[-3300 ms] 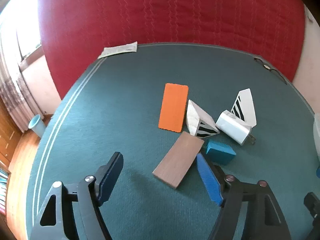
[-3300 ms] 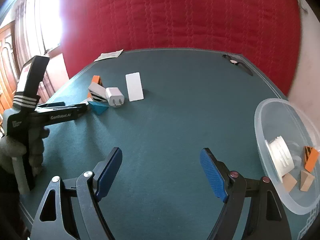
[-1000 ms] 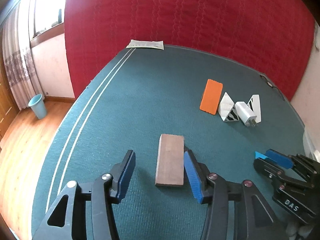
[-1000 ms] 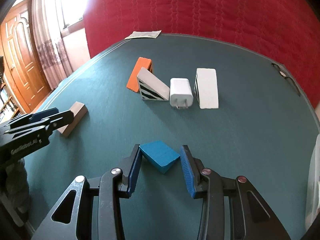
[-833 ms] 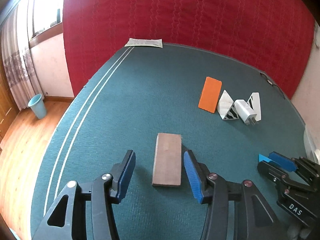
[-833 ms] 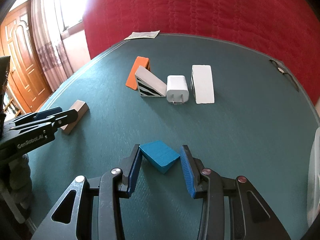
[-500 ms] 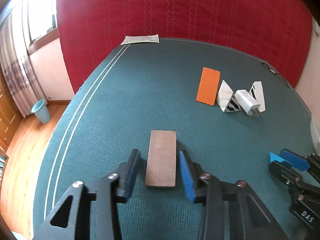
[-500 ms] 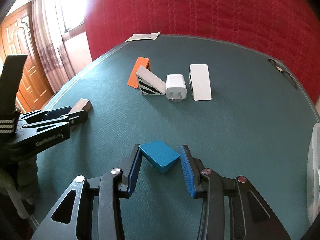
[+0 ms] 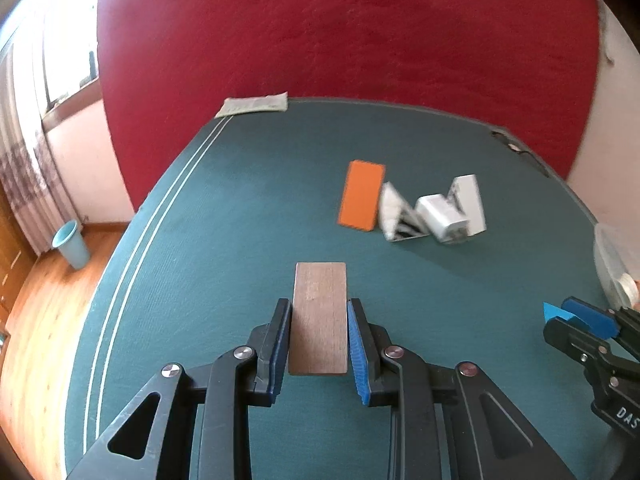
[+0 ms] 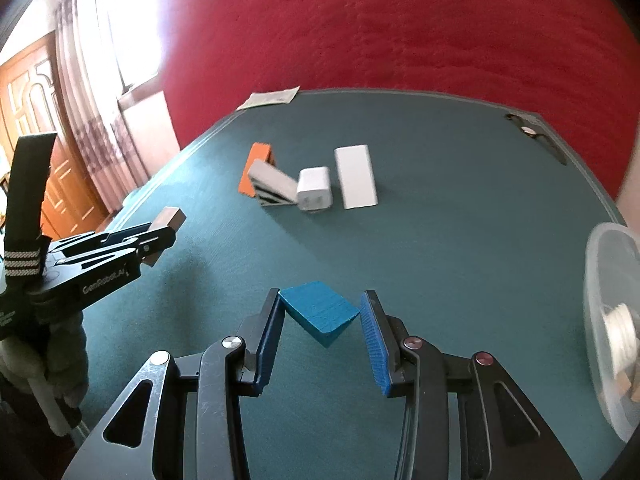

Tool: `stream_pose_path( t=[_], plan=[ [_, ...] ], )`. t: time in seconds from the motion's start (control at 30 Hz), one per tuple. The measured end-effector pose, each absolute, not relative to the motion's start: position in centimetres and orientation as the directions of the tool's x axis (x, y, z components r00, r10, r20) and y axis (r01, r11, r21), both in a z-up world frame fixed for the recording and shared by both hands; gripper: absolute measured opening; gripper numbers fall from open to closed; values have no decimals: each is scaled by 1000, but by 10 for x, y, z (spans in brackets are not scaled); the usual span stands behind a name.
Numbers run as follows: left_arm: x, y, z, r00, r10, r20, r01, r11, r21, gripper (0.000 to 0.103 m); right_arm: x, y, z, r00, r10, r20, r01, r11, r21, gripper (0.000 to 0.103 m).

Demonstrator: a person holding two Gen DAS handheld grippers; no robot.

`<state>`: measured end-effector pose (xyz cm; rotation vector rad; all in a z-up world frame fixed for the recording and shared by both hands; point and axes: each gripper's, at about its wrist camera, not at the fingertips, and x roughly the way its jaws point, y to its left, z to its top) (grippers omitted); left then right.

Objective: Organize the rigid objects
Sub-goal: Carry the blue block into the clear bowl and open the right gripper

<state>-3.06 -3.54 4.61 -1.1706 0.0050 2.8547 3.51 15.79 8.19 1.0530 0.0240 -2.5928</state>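
Step in hand: both pieces gripped; carry to the bowl looks next.
Left gripper (image 9: 318,334): jaws have just been closing; pads now clamped on the long sides of the wooden block (image 9: 319,316), which juts forward over the green table (image 9: 240,216).
Right gripper (image 10: 320,320): pads pinched on two corners of the blue block (image 10: 318,312), held skewed.
Bowl (image 10: 600,320): clear plastic, at the table's right edge, some pieces already inside.
Left on table: orange block (image 9: 361,195), striped wedge (image 9: 398,216), white charger (image 9: 442,216), white block (image 10: 355,182), bunched mid-table.
Next move, my guess: swing right gripper over the bowl rim first; corner grip looks slip-prone, so move gently.
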Motion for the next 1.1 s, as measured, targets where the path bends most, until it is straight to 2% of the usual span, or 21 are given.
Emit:
stream_pose_path(
  t=[0.5, 1.1],
  plan=[
    [-16, 37, 70, -723, 136, -677, -206, -978, 23, 29, 56, 250, 106, -752, -199, -628, 161, -980, 118, 41],
    [-3, 98, 78, -698, 240, -675, -314, -949, -13, 29, 78, 356, 117, -800, -21, -600, -59, -992, 113, 41]
  ],
)
